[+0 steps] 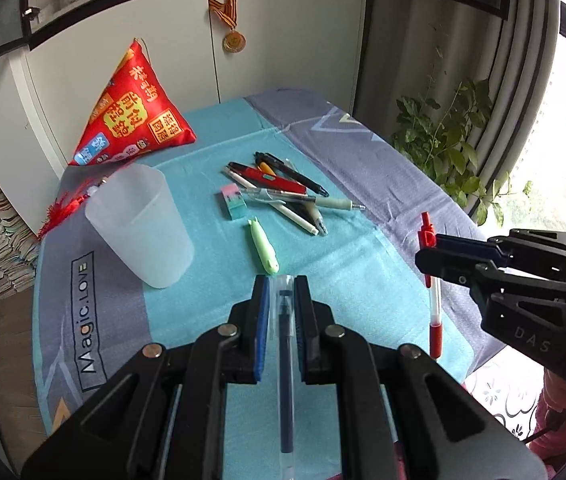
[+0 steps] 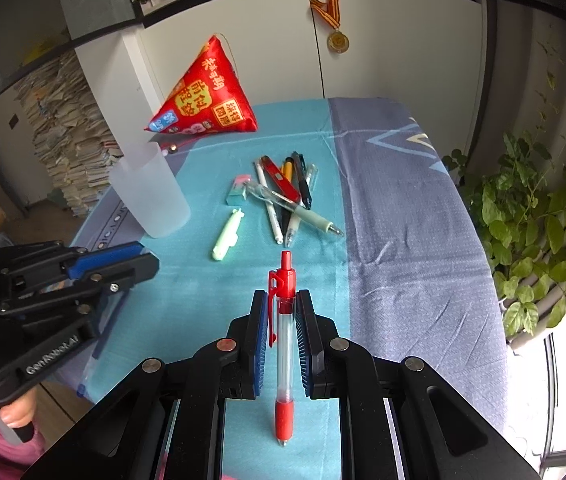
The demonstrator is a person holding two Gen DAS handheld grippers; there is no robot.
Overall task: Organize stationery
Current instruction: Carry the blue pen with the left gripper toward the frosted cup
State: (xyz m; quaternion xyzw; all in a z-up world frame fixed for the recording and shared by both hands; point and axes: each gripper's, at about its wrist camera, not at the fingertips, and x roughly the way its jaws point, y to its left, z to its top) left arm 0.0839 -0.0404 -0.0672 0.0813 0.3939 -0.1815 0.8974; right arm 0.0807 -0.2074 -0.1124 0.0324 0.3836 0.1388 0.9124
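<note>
My left gripper (image 1: 281,286) is shut on a clear pen with a dark blue refill (image 1: 285,352), held above the cloth. My right gripper (image 2: 281,300) is shut on a red-capped clear pen (image 2: 283,344), clicker end pointing forward; the same red pen (image 1: 432,280) shows in the left wrist view in the right gripper (image 1: 423,254). A frosted plastic cup (image 1: 143,224) stands upright to the left. A pile of several pens (image 1: 283,188) lies mid-table beside a pink-and-teal eraser (image 1: 233,202) and a pale green pen-shaped item (image 1: 263,246).
A red pyramid-shaped cushion (image 1: 131,112) sits at the back left of the blue-grey tablecloth (image 1: 363,160). A leafy plant (image 2: 531,216) hangs off the table's right side. Stacked papers (image 2: 67,132) rise at the left; a medal (image 1: 234,40) hangs on the cabinet.
</note>
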